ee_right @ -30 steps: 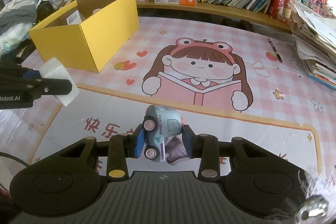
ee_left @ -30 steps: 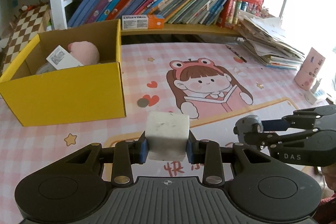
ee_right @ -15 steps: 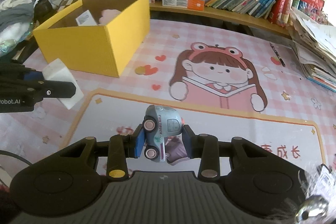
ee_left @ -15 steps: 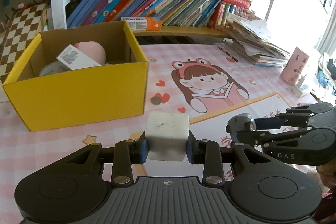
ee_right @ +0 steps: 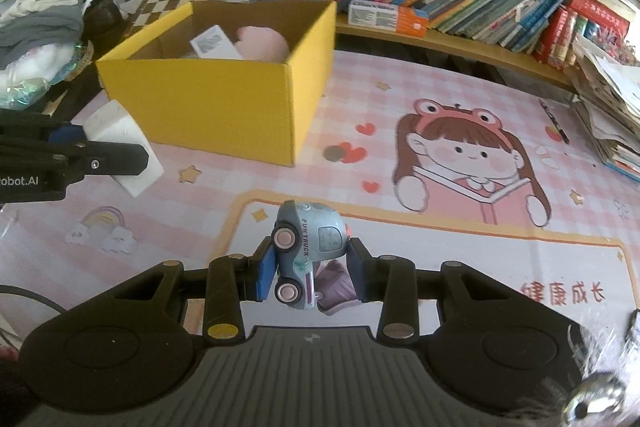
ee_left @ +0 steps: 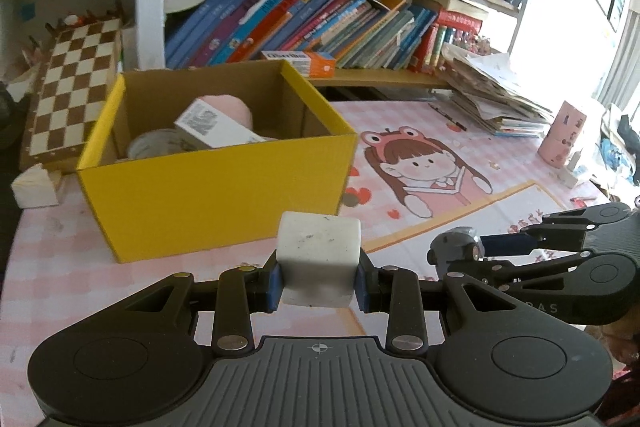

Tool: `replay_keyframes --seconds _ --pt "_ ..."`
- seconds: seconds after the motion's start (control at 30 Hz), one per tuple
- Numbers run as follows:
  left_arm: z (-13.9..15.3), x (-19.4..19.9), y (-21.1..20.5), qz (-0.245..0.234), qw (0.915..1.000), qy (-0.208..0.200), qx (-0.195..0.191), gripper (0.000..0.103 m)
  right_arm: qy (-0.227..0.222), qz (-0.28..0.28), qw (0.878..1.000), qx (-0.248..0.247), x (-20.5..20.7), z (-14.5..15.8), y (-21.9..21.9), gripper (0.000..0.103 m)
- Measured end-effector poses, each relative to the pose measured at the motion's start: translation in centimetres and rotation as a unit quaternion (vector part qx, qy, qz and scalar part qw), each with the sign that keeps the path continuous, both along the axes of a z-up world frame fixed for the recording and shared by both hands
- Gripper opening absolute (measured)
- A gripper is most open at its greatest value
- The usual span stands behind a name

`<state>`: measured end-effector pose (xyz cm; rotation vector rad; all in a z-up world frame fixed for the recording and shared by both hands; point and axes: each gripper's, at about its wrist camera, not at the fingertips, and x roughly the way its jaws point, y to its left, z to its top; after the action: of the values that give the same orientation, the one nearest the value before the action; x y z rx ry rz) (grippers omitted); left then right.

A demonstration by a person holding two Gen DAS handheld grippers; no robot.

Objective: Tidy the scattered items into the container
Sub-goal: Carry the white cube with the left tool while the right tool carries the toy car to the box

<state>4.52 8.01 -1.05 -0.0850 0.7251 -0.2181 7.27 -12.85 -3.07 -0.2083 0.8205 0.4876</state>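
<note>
My left gripper (ee_left: 318, 285) is shut on a white foam cube (ee_left: 319, 259), held above the pink mat just in front of the yellow cardboard box (ee_left: 216, 187). Inside the box lie a pink plush (ee_left: 234, 109), a white barcoded carton (ee_left: 212, 125) and a roll of tape (ee_left: 160, 147). My right gripper (ee_right: 311, 275) is shut on a small light-blue toy truck (ee_right: 310, 251), tipped on its side, over the mat right of the box (ee_right: 224, 107). The same cube (ee_right: 120, 147) and left gripper (ee_right: 76, 159) show at the left in the right wrist view.
A shelf of leaning books (ee_left: 320, 27) runs behind the box, with an orange-and-white carton (ee_left: 300, 61). A chessboard (ee_left: 68, 87) leans at the left, stacked papers (ee_left: 492, 99) and a pink cup (ee_left: 562, 135) stand at the right. Folded clothes (ee_right: 36, 39) lie beyond the table's left edge.
Both grippers have moved left toward the yellow box, each keeping its hold. The box now looms larger and more central in both views.
</note>
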Motion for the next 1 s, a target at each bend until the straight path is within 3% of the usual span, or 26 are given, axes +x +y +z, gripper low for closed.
replay_keyframes --seconds 0.53,1.0 --pt "2.6 -0.5 7.8 0.074 0.9957 -0.055 -0.012 0.033 -0.038 0.023 0.999 0.020 0.7 3.3 4.8 0.035" --pt "6.8 3.8 10.3 0.087 0.9857 -0.144 -0.001 0.033 -0.101 0.044 0.994 0.027 4.5 7.6 7.5 0.035"
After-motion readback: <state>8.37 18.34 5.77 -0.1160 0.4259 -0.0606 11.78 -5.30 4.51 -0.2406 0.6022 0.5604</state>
